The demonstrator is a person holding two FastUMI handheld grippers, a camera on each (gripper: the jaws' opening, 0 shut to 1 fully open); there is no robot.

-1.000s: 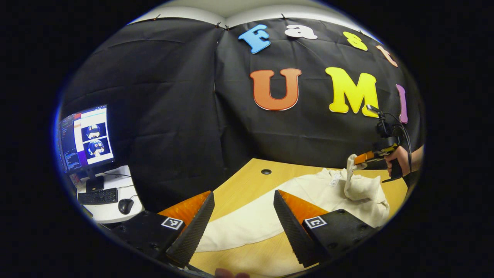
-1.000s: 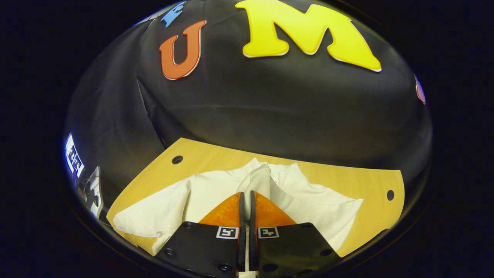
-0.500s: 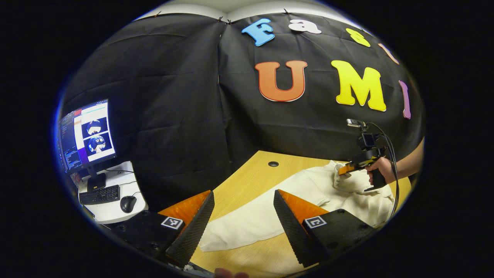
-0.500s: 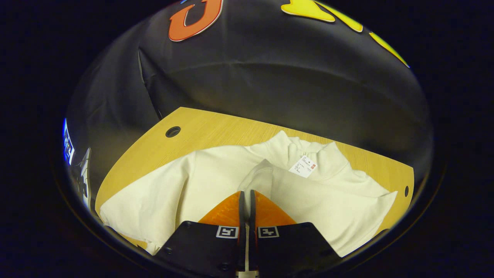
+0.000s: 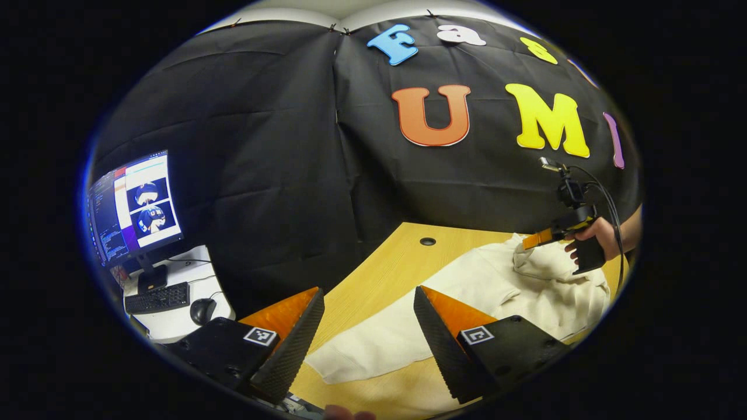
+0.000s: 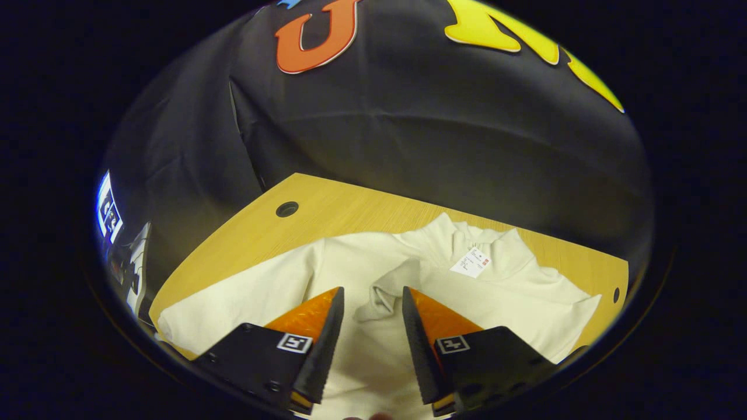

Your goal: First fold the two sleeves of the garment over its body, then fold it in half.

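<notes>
Garment, cream-white, lies spread on the wooden surface, one sleeve folded onto its body below the collar tag. Right gripper hangs just above that sleeve, fingers apart. Left gripper hovers near the garment's hem, fingers wide apart, holding nothing.

The shirt is soft matt cloth, creased. Under it, the table is smooth, fine-grained wood. At 12 o'clock hangs matt, wrinkled cloth wall.
</notes>
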